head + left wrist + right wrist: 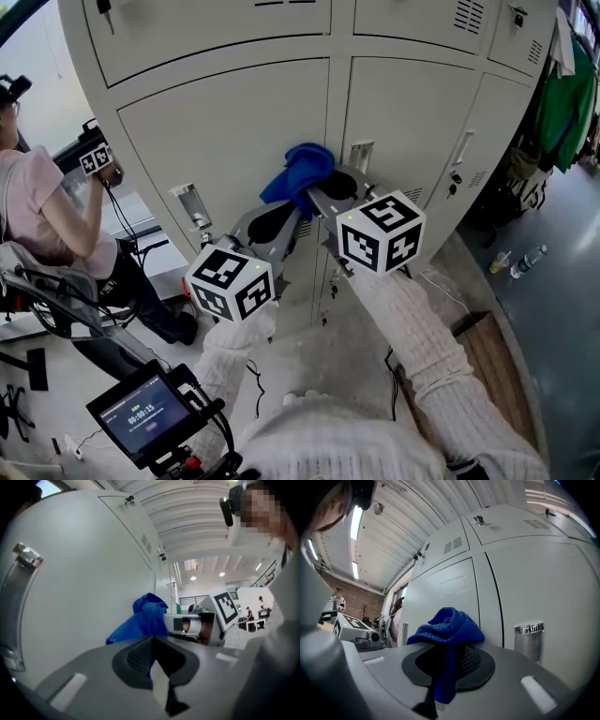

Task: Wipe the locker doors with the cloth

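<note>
A bunched blue cloth [298,173] is pressed against the grey locker doors [234,141], at the seam between two middle doors. My right gripper [330,187] is shut on the cloth [449,629], which sticks out past its jaws. My left gripper [269,223] hangs just below and left of the cloth with its jaws together and nothing in them; the cloth [140,620] shows beyond its tips, and the right gripper [197,625] is beside it.
A metal handle [192,208] sits on the left door and another handle [362,155] just right of the cloth. A seated person [47,216] with a gripper is at the left. A monitor [145,412] is at bottom left. Green clothes [567,103] hang at right.
</note>
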`<control>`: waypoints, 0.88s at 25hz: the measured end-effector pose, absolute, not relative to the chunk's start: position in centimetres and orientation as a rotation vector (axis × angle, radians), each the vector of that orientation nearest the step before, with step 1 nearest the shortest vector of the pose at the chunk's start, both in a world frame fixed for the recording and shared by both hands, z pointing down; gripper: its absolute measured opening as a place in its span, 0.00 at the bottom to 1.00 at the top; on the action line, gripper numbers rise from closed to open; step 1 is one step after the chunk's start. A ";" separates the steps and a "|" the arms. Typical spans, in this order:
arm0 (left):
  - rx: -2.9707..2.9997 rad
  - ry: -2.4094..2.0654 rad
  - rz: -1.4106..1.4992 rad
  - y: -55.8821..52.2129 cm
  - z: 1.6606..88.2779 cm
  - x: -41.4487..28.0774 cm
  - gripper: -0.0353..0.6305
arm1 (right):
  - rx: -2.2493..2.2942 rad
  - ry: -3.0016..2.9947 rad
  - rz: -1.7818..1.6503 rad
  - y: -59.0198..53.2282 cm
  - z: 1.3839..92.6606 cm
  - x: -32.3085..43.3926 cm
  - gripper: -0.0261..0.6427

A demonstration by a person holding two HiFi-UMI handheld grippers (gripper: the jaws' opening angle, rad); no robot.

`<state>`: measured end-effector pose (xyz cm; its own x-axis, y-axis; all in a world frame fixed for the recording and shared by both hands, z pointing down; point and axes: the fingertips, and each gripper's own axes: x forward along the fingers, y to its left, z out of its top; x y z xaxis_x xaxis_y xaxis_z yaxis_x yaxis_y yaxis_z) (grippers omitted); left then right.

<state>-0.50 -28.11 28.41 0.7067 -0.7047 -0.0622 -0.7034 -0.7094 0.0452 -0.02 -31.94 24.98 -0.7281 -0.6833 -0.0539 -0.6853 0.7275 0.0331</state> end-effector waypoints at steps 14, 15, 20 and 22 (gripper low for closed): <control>2.660 -1.203 -0.028 -28.1 36.3 -2.2 0.06 | -1.196 3.019 -0.212 -31.9 35.4 -0.4 0.11; 2.644 -1.203 -0.021 -28.0 36.9 -2.3 0.06 | -1.196 3.027 -0.233 -31.7 36.0 -0.5 0.11; 2.571 -1.208 -0.024 -27.9 39.3 -3.1 0.06 | -1.197 3.062 -0.306 -31.4 38.5 -1.2 0.11; 2.556 -1.182 -0.012 -27.6 40.4 -3.0 0.06 | -1.195 3.068 -0.331 -31.1 39.6 -1.5 0.11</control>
